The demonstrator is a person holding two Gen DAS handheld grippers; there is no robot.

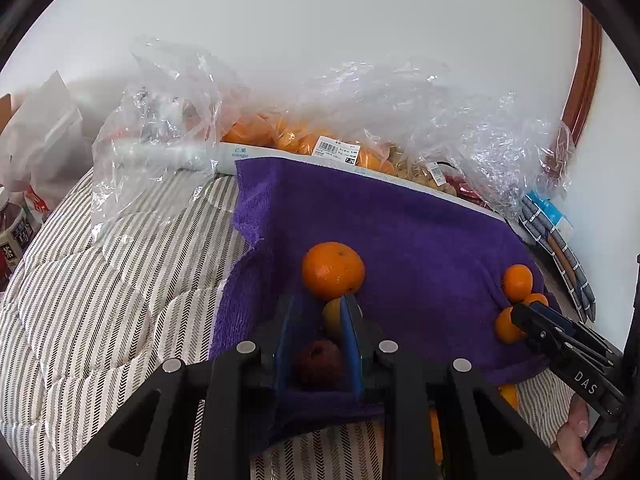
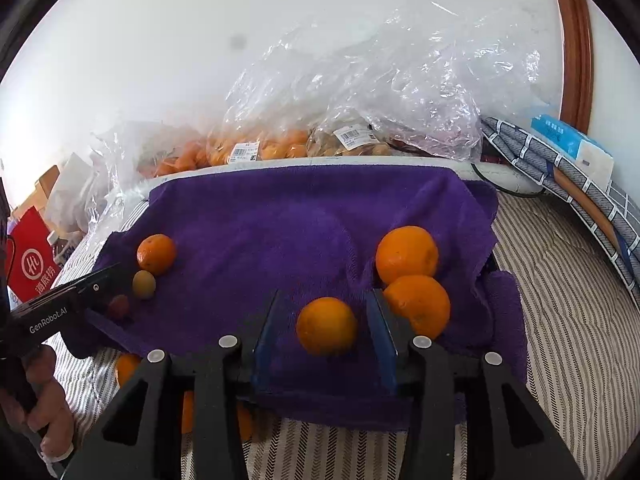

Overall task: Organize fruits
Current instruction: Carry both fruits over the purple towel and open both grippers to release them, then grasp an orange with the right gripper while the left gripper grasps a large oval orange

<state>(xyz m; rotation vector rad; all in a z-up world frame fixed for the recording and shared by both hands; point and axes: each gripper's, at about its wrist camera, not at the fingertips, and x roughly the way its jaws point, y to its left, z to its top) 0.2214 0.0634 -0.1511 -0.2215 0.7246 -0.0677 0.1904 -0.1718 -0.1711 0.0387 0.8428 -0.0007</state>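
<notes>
A purple towel (image 1: 400,232) (image 2: 280,224) lies on a striped quilt. In the left wrist view an orange (image 1: 333,270) sits just ahead of my left gripper (image 1: 318,312). A small yellow fruit (image 1: 332,318) and a dark red fruit (image 1: 319,362) lie between its open fingers. In the right wrist view my right gripper (image 2: 326,300) is open around an orange (image 2: 327,326), not touching it. Two more oranges (image 2: 407,254) (image 2: 420,304) lie just right of it. The left group shows there too: orange (image 2: 156,254), yellow fruit (image 2: 144,285), red fruit (image 2: 119,306).
Clear plastic bags of oranges (image 1: 304,140) (image 2: 256,148) and nuts (image 2: 352,140) lie behind the towel against the white wall. A folded checked cloth and tissue box (image 2: 568,148) are at the right. Bottles and bags (image 1: 16,224) stand left. More oranges (image 2: 126,368) lie under the towel's front edge.
</notes>
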